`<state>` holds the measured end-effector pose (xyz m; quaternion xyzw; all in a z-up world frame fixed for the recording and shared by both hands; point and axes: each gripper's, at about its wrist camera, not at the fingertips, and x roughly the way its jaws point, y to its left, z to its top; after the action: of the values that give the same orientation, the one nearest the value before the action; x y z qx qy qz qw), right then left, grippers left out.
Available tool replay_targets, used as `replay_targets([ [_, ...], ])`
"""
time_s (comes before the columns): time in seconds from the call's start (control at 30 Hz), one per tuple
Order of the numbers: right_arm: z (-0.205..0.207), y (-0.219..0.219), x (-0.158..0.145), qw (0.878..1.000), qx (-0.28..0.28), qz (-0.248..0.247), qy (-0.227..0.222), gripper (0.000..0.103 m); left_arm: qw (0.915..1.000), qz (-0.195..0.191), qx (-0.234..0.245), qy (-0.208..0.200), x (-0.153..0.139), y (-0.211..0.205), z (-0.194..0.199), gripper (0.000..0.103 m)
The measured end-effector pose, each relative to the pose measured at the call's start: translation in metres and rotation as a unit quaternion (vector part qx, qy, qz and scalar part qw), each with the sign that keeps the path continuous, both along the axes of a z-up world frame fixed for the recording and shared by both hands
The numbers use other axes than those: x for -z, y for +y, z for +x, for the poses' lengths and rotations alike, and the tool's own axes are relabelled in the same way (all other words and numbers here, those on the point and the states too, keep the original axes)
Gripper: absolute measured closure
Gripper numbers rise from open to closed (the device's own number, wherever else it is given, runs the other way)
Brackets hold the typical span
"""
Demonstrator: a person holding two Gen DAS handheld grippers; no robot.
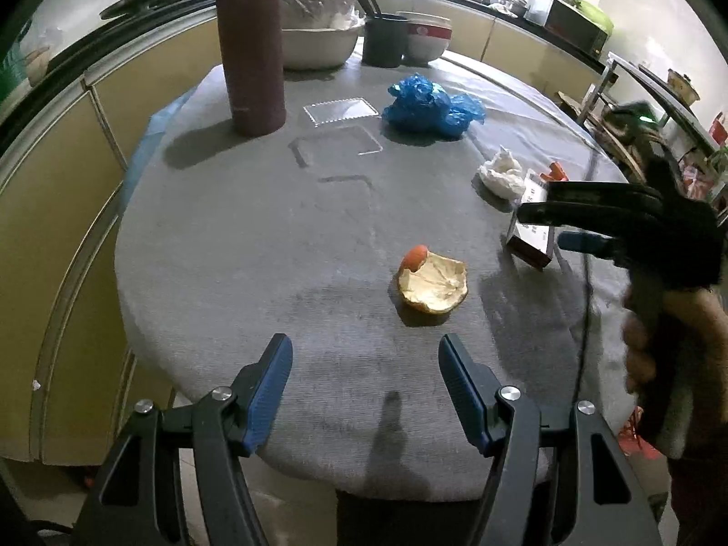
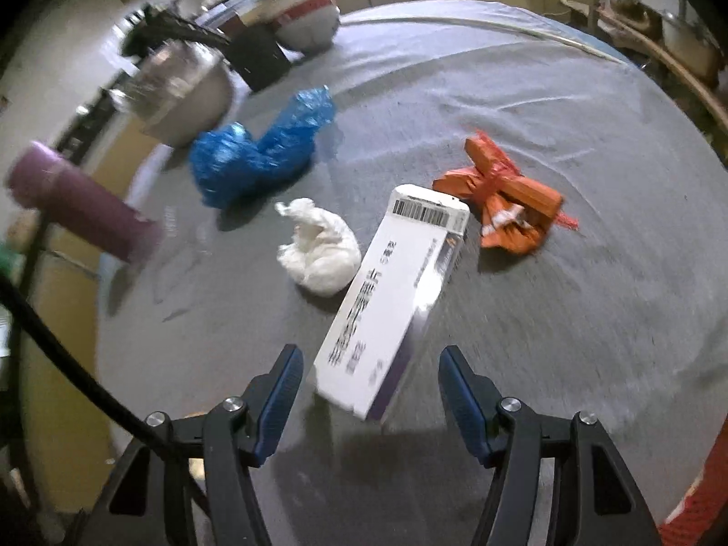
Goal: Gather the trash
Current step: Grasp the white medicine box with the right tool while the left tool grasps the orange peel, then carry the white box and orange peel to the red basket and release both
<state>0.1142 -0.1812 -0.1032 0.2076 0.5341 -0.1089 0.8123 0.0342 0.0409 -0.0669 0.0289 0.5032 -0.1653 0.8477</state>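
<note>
right gripper is spread wide, nothing held; the white carton lies on the grey table cloth just ahead, near end between the fingertips but not touched. judged step: pick the carton. it should be straddled across its narrow width, fingers lowered to the cloth before closing, and clamped near the middle so it is not tipped. left gripper is also fully spread and empty, hovering near the table edge; orange peel sits ahead of it, apart.

further out: crumpled tissue touching or just beside the carton, orange wrapper near its far end, blue plastic bag beyond. no trash bin is seen.

at the far edge: dark cup holding black utensils, covered basin, contents unclear, red-white bowl, contents hidden, closed maroon flask.
</note>
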Motion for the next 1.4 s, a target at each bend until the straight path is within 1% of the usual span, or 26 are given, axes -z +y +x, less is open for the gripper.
replay_targets([
  [0.07,0.005,0.006,0.002,1.0,0.0,-0.03,-0.002,0.037,1.0,-0.001,0.003,0.002,0.001,-0.001,0.004,0.035],
  [0.13,0.007,0.008,0.004,0.998,-0.004,-0.057,-0.002,0.038,0.9999,-0.008,0.007,0.012,0.005,-0.003,0.01,0.035],
  [0.17,0.006,0.008,0.004,0.998,-0.006,-0.062,-0.003,0.043,0.9997,-0.013,0.009,0.02,0.007,-0.003,0.013,0.035],
  [0.27,-0.001,0.003,0.004,0.998,-0.02,-0.059,-0.011,0.045,0.9992,-0.021,0.012,0.031,0.01,-0.008,0.019,0.035],
  [0.4,-0.022,-0.013,0.002,0.999,-0.022,-0.037,-0.021,0.049,0.9986,-0.034,0.025,0.032,0.009,-0.02,0.025,0.035],
  [0.47,-0.033,-0.018,0.002,0.999,-0.026,-0.034,-0.025,0.049,0.9978,-0.04,0.037,0.037,0.012,-0.028,0.028,0.031],
  [0.63,-0.07,-0.03,-0.001,0.998,-0.032,-0.014,-0.042,0.05,0.9968,-0.029,0.042,0.061,0.031,-0.048,0.039,0.031],
  [0.67,-0.075,-0.03,-0.002,0.998,-0.033,-0.012,-0.046,0.05,0.997,-0.027,0.039,0.061,0.034,-0.05,0.04,0.031],
  [0.77,-0.094,-0.034,-0.006,0.997,-0.039,-0.004,-0.067,0.05,0.9982,-0.021,0.036,0.044,0.037,-0.055,0.042,0.031],
  [0.83,-0.103,-0.037,-0.01,0.996,-0.042,-0.001,-0.082,0.05,0.998,-0.028,0.041,0.039,0.037,-0.057,0.043,0.041],
  [0.87,-0.108,-0.038,-0.012,0.995,-0.045,0.002,-0.089,0.05,0.998,-0.027,0.043,0.039,0.038,-0.058,0.045,0.055],
  [0.93,-0.119,-0.04,-0.015,0.994,-0.048,0.005,-0.101,0.05,0.9981,-0.02,0.047,0.033,0.038,-0.061,0.044,0.056],
  [1.0,-0.128,-0.043,-0.016,0.993,-0.047,0.013,-0.108,0.05,0.9984,-0.013,0.052,0.016,0.034,-0.064,0.041,0.069],
  [1.07,-0.14,-0.047,-0.018,0.992,-0.045,0.027,-0.118,0.05,0.9982,-0.014,0.057,0.013,0.03,-0.065,0.038,0.077],
  [1.2,-0.159,-0.054,-0.023,0.988,-0.041,0.034,-0.142,0.05,0.9982,-0.009,0.059,0.008,0.022,-0.069,0.03,0.082],
  [1.4,-0.188,-0.066,-0.031,0.984,-0.037,0.033,-0.169,0.05,0.9972,-0.019,0.072,-0.008,0.001,-0.081,0.007,0.082],
])
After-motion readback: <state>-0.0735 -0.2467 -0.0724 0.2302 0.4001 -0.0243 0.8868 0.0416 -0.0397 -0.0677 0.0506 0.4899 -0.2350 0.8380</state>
